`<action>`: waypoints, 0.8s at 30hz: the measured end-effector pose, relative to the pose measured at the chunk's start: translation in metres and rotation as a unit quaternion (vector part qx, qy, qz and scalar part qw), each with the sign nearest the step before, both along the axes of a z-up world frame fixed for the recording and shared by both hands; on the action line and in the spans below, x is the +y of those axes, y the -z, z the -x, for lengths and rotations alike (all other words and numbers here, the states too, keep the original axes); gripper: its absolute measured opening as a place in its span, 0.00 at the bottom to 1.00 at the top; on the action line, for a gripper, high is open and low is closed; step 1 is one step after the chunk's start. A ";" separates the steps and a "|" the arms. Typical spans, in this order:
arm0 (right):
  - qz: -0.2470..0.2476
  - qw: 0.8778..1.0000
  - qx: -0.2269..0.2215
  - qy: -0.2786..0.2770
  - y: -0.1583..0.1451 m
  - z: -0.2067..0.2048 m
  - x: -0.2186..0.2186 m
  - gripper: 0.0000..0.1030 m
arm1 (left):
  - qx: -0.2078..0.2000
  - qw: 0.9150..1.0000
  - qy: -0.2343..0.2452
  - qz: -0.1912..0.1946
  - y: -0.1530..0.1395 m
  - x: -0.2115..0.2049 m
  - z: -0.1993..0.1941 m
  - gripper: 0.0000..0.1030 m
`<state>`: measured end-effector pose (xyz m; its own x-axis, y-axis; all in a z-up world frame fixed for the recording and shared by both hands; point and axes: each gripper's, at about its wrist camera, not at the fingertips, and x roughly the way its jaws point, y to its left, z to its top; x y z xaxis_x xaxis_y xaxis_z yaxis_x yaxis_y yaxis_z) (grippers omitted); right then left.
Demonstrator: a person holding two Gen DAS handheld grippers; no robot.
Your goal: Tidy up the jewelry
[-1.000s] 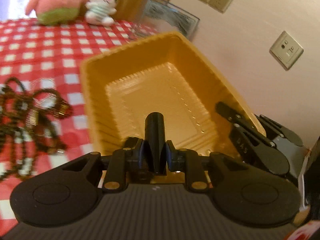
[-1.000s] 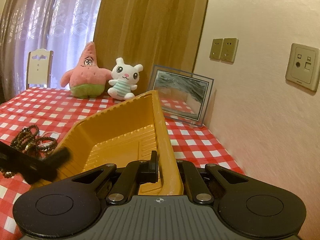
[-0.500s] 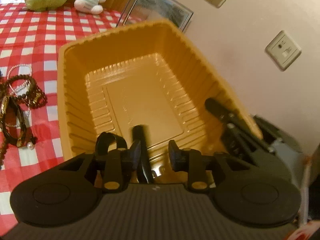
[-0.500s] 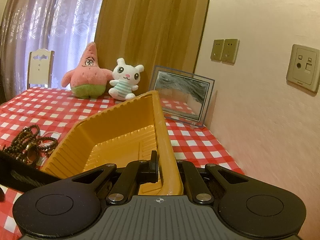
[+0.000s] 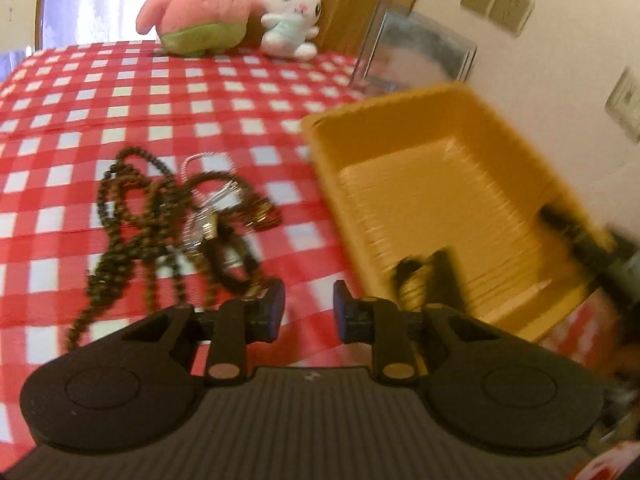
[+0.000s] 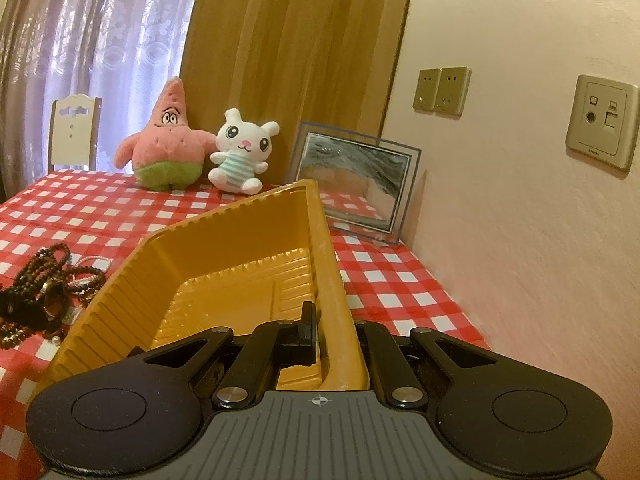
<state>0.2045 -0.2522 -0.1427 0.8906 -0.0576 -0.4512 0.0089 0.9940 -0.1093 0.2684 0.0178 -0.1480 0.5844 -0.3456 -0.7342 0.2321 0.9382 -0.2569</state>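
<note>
A yellow plastic tray [image 5: 516, 128] stands on the red checked tablecloth; it also shows in the right wrist view [image 6: 224, 216]. A dark item [image 5: 424, 276] lies inside it near the front wall, blurred. A tangle of dark bead necklaces and bracelets [image 5: 168, 216] lies left of the tray; it shows in the right wrist view [image 6: 44, 284] too. My left gripper [image 5: 309, 314] is open and empty above the cloth between the jewelry and the tray. My right gripper [image 6: 332, 332] is shut on the tray's right wall, one finger [image 6: 307, 332] inside.
A pink star plush [image 6: 168, 140] and a white bunny plush [image 6: 242, 152] sit at the table's back. A framed picture [image 6: 356, 188] leans against the wall right of them. The wall runs close along the tray's right side.
My left gripper opened and let the dark item drop into the tray, then swung left toward the jewelry pile. My right gripper has kept its hold on the tray wall.
</note>
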 end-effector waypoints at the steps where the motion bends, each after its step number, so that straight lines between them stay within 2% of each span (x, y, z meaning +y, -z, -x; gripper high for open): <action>1: 0.001 1.000 0.000 0.003 0.000 0.000 -0.002 0.04 | -0.001 1.000 0.004 -0.014 0.004 -0.001 -0.001 0.18; 4: 0.004 1.000 0.000 0.012 0.000 -0.002 -0.006 0.04 | -0.003 0.999 0.008 -0.038 0.015 0.001 -0.004 0.17; 11: 0.004 1.000 0.002 0.021 0.000 -0.004 -0.014 0.04 | -0.005 0.997 0.025 -0.068 0.029 -0.010 -0.015 0.14; 19: 0.004 1.000 0.003 0.021 0.001 -0.004 -0.016 0.04 | -0.010 0.996 0.031 -0.082 0.030 -0.015 -0.023 0.14; 24: 0.004 1.000 0.003 0.021 0.001 -0.004 -0.016 0.04 | -0.012 0.995 0.029 -0.093 0.033 -0.017 -0.025 0.07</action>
<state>0.2089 -0.2682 -0.1441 0.8849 -0.0982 -0.4553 0.0495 0.9918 -0.1176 0.2935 0.0012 -0.1806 0.5862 -0.2386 -0.7742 0.2904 0.9540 -0.0742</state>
